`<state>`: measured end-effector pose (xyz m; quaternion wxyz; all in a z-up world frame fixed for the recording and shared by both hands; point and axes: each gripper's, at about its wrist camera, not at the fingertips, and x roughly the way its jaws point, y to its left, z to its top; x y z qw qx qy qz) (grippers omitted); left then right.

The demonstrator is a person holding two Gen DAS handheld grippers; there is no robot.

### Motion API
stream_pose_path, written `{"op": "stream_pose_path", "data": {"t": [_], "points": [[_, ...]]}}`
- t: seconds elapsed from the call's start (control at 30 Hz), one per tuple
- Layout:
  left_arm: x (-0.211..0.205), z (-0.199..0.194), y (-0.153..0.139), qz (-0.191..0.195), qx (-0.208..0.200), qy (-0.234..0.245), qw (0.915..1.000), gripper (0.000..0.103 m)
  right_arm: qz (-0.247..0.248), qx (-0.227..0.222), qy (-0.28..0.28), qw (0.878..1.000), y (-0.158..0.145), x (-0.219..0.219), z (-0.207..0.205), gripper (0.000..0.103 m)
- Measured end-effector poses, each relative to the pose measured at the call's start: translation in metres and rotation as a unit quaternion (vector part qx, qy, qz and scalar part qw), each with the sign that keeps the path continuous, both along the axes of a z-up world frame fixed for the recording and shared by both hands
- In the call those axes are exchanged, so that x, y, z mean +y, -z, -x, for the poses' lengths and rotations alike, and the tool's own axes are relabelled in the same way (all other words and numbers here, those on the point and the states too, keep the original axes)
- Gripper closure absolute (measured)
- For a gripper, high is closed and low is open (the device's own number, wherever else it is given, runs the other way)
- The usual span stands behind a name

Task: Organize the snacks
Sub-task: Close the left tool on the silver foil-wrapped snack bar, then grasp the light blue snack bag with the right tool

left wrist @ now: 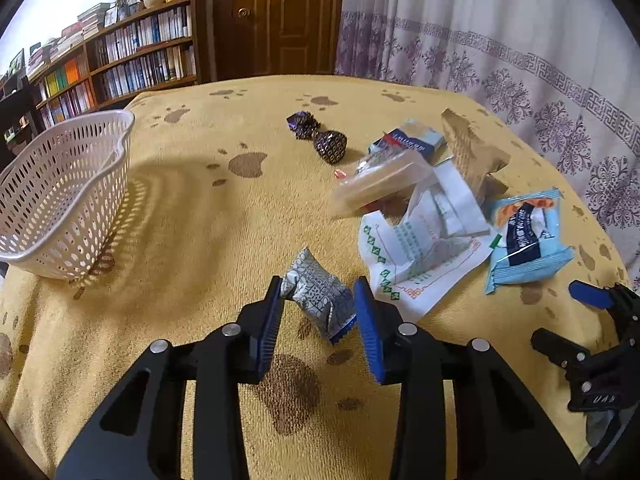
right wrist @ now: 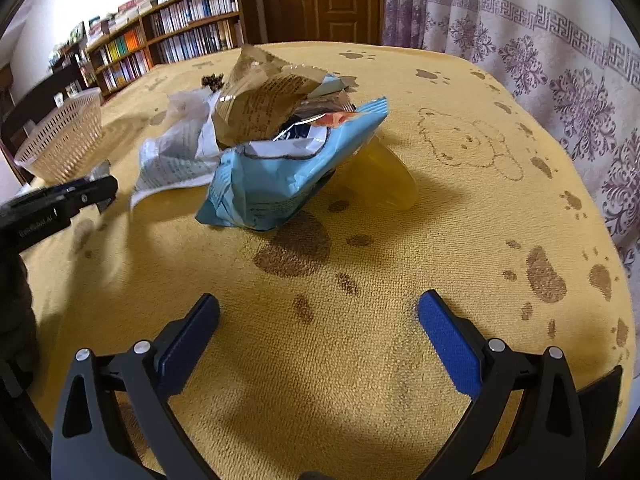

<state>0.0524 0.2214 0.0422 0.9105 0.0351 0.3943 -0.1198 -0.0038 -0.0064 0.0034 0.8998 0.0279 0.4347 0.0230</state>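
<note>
Left hand-held gripper (left wrist: 318, 308) straddling grey patterned snack packet (left wrist: 316, 294), pads nearly touching wrapper; firm pinch not confirmable. Packet looking light, crinkly, slippery; gripping across padded middle seeming best. Right hand-held gripper (right wrist: 318, 320) hovering spread wide, holding nothing. White basket (left wrist: 60, 200) sitting well apart at left. Remaining snack pile (right wrist: 264, 140) lying on yellow paw-print cloth (right wrist: 460, 220) covering tabletop; bookshelf (left wrist: 120, 52), door, curtain standing behind.

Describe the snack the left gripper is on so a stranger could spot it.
On the yellow paw-print cloth, look right of the white basket. Between the left gripper pads sits a small grey-and-white patterned packet, set apart from the pile and smaller than the light blue packet.
</note>
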Motion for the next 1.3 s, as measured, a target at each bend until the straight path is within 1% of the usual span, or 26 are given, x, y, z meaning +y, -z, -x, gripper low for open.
{"op": "stream_pose_path", "data": {"t": [0.03,0.1,0.2,0.3,0.4,0.5,0.57,0.6,0.63,0.67,0.77,0.83,0.9,1.0,1.13,1.23,1.3], "points": [[0.001,0.001,-0.003,0.002,-0.003,0.002,1.0,0.066,-0.012,0.0,0.002,1.0,-0.002,-0.003,0.0,0.005],[0.002,0.003,-0.007,0.005,-0.008,0.003,0.9999,0.066,-0.019,-0.001,0.007,1.0,-0.005,-0.006,0.0,0.005],[0.004,0.006,-0.018,0.006,-0.023,0.004,0.9997,0.066,-0.028,-0.021,0.01,0.999,-0.019,-0.006,0.001,0.005],[0.007,0.008,-0.026,0.007,-0.033,0.003,0.9994,0.066,-0.053,-0.048,0.016,0.997,-0.038,-0.006,-0.003,0.005],[0.011,0.009,-0.032,0.01,-0.037,-0.001,0.9993,0.066,-0.084,-0.06,0.03,0.994,-0.051,-0.009,-0.016,0.005],[0.016,0.009,-0.035,0.012,-0.039,-0.006,0.9991,0.066,-0.116,-0.057,0.052,0.99,-0.05,-0.011,-0.037,0.005],[0.019,0.008,-0.038,0.015,-0.042,-0.011,0.999,0.066,-0.13,-0.047,0.06,0.989,-0.045,-0.012,-0.051,0.009],[0.02,0.007,-0.039,0.016,-0.043,-0.013,0.9989,0.066,-0.134,-0.042,0.063,0.988,-0.042,-0.012,-0.056,0.012],[0.021,0.007,-0.04,0.016,-0.043,-0.014,0.9988,0.066,-0.13,-0.039,0.07,0.988,-0.039,-0.012,-0.062,0.013],[0.022,0.007,-0.041,0.016,-0.044,-0.015,0.9988,0.066,-0.119,-0.045,0.077,0.989,-0.04,-0.01,-0.065,0.014],[0.024,0.006,-0.041,0.017,-0.043,-0.017,0.9988,0.066,-0.086,-0.053,0.089,0.991,-0.041,-0.007,-0.07,0.023],[0.024,0.005,-0.04,0.016,-0.04,-0.018,0.9989,0.066,-0.074,-0.058,0.092,0.991,-0.042,-0.006,-0.067,0.038],[0.024,0.005,-0.039,0.016,-0.039,-0.019,0.9989,0.066,-0.071,-0.06,0.089,0.992,-0.043,-0.006,-0.063,0.045],[0.023,0.004,-0.038,0.015,-0.039,-0.019,0.999,0.066,-0.086,-0.059,0.085,0.991,-0.042,-0.007,-0.053,0.048],[0.024,0.005,-0.039,0.016,-0.04,-0.021,0.9989,0.066,-0.102,-0.058,0.074,0.99,-0.043,-0.002,-0.047,0.048],[0.026,0.005,-0.041,0.017,-0.043,-0.023,0.9987,0.066,-0.112,-0.063,0.053,0.99,-0.048,0.006,-0.043,0.048],[0.027,0.005,-0.042,0.018,-0.043,-0.024,0.9986,0.066,-0.12,-0.059,0.035,0.99,-0.047,0.012,-0.044,0.048]]}}
